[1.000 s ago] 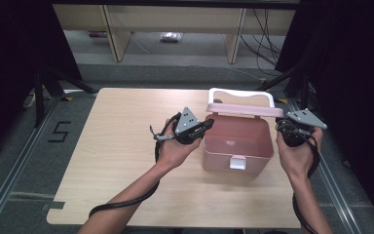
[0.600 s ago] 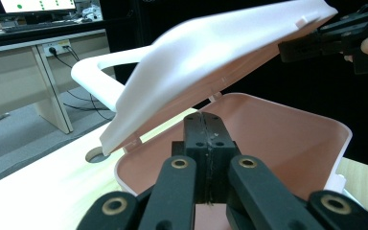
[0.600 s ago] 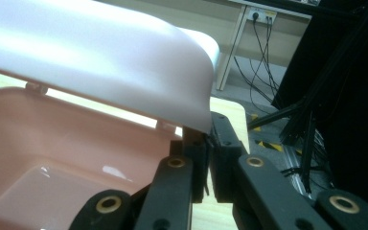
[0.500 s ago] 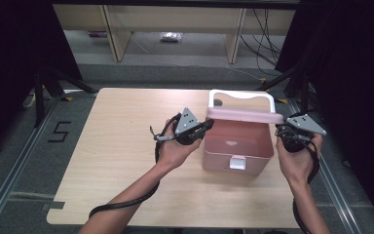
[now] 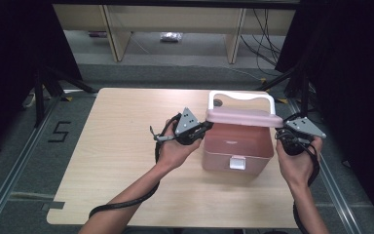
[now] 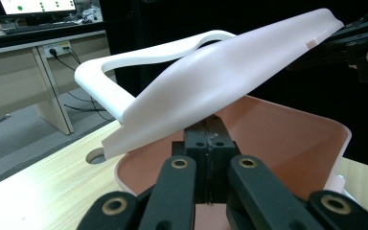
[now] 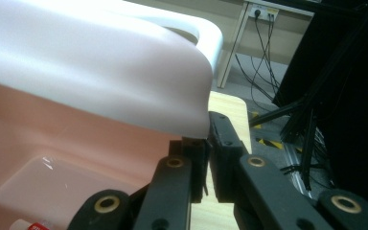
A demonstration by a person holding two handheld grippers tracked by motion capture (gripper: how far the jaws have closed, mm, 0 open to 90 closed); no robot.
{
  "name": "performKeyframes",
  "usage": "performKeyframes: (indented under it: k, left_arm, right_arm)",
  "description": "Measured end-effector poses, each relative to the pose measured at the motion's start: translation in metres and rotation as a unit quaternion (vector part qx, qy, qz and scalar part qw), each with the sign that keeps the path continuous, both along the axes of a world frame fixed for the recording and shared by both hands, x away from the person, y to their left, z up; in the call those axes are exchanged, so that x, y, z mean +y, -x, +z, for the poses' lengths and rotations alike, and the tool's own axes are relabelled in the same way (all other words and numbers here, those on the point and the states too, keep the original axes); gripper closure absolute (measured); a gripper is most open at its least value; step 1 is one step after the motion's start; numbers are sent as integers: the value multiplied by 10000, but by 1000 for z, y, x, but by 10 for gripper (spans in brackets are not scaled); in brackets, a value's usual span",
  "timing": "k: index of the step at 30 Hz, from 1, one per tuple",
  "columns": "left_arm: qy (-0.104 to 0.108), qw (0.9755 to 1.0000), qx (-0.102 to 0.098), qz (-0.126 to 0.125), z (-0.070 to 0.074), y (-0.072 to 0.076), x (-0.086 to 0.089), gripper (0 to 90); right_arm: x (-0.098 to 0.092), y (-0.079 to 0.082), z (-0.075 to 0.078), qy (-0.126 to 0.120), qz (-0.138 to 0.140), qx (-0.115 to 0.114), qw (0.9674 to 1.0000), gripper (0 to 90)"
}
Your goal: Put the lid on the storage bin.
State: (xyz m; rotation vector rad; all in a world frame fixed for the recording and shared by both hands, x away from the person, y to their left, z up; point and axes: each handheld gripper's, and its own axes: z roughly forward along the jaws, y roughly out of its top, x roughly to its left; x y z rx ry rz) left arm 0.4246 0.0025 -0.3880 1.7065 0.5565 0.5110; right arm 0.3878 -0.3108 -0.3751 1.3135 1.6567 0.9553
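Seen from above, a person's two forearms reach in from the near edge of a pale wooden counter [image 5: 121,146], each hand holding a black gripper.

The left gripper [image 5: 205,127] sits at the left end of a pink lid [image 5: 241,117]. Its jaws are clenched tight together with nothing between them, and their tips are tucked under the lid's edge, propping it up. The right gripper [image 5: 278,132] meets the lid's right corner. Its jaws are almost together with a thin gap, and it is not possible to tell whether they pinch the rim or only support it.

Between the hands, towards the right of the counter, stands a pink box [image 5: 233,148] with a small white latch [image 5: 237,162] on its near wall. The lid is raised off the near rim and tilts up, so the bare pink inside of the box shows beneath it. A white carrying handle [image 5: 241,95] arches behind the lid.

Beyond the counter lie a grey floor, desk legs and loose cables.

The step in hand looks like opening the lid. To do it well, both ends should rise evenly so the lid does not twist or slip off the clenched left tips, and the box should stay flat on the counter.
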Motion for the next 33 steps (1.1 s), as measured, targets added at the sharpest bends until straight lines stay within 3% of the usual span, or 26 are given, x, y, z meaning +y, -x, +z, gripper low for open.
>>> performKeyframes:
  k: [4,8,10,11,12,13,16,18,21,23,24,25,26,27,33]
  left_arm:
    - [4,10000,1,-5,0,0,0,900]
    - [-14,10000,-13,-13,-1,1,0,900]
    - [-15,10000,-12,-12,-1,1,0,900]
    - [-16,10000,-10,-12,-1,2,0,900]
    - [-24,10000,-5,-22,-2,2,0,900]
    - [-33,10000,-4,-21,-2,2,1,900]
    - [-52,10000,5,-29,-4,3,1,900]
    - [-60,10000,-1,-40,-5,4,1,900]
    - [-53,10000,29,-30,-6,5,1,900]
    - [-60,10000,31,-35,-6,5,1,900]
    - [-60,10000,36,-38,-7,5,1,900]
    - [-74,10000,34,-46,-7,5,1,900]
    - [-78,9999,35,-59,-8,6,1,900]
    - [-77,9999,42,-59,-8,6,1,900]
    - [-102,9999,75,-71,-13,8,0,900]
  right_arm:
    - [-2,-1,-1,172,69,-110,9998,869]
    - [0,2,-2,10,27,0,10000,865]
    - [-3,1,-3,126,118,-85,9998,861]
    - [-1,2,-3,-51,52,-29,10000,859]
    - [-4,2,-3,74,108,-75,9999,850]
    - [-2,4,-4,-49,61,19,10000,825]
    - [-5,5,-7,0,83,-47,10000,775]
    - [-6,8,-8,-78,114,61,9999,757]
    - [-9,12,-10,29,183,34,9998,740]
    - [-9,18,-11,-77,215,183,9996,737]
    - [-9,19,-13,-117,229,197,9995,743]
    - [-12,21,-13,6,301,166,9994,759]
    - [-10,24,-16,-86,216,146,9996,781]
    - [-11,28,-15,-55,258,321,9991,801]
    - [-14,42,-19,-184,228,439,9986,890]
